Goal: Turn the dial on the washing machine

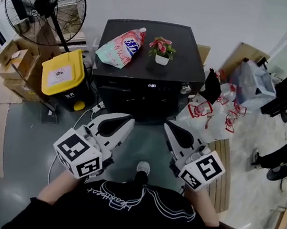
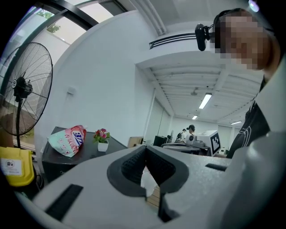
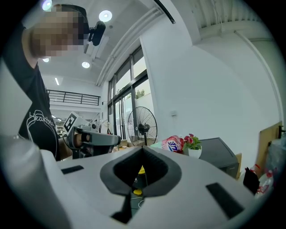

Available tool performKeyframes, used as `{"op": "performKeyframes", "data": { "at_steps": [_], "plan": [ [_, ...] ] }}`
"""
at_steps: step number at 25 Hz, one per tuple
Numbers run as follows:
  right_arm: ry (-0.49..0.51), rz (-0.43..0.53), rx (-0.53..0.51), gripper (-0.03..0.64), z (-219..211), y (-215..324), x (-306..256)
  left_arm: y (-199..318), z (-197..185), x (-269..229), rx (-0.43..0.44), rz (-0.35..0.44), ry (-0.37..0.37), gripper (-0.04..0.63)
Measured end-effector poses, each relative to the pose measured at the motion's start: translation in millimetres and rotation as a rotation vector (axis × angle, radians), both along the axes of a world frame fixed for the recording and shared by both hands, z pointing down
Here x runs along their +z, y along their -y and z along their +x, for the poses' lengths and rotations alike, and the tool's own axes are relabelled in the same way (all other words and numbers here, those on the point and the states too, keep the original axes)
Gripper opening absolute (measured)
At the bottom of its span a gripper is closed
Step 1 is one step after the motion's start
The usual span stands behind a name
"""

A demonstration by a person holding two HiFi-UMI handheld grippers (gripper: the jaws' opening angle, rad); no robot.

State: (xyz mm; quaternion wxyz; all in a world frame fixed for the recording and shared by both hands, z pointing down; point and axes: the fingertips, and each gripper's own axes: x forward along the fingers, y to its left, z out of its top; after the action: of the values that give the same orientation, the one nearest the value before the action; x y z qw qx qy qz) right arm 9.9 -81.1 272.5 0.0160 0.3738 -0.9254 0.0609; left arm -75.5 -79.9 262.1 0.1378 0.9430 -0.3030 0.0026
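Currently the black washing machine (image 1: 135, 93) stands at the far side of the floor, its small silver dial (image 1: 185, 88) at the right end of the front panel, with a detergent bag (image 1: 122, 45) and a little potted flower (image 1: 162, 50) resting on its lid. Both grippers are held level on the near side, well apart from the machine: the left gripper (image 1: 126, 120) has its jaws together with nothing between them, and the right gripper (image 1: 170, 127) is likewise closed and empty. A yellow-lidded bin (image 1: 62, 72) and a standing fan (image 1: 45, 4) sit to the machine's left.
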Motion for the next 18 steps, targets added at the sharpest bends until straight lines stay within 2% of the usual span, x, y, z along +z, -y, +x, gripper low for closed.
{"op": "performKeyframes", "data": {
  "at_steps": [18],
  "plan": [
    [0.007, -0.005, 0.013, 0.003, 3.8, -11.9, 6.3, -11.9, 6.4, 10.5, 0.004, -0.014, 0.018, 0.004]
  ]
}}
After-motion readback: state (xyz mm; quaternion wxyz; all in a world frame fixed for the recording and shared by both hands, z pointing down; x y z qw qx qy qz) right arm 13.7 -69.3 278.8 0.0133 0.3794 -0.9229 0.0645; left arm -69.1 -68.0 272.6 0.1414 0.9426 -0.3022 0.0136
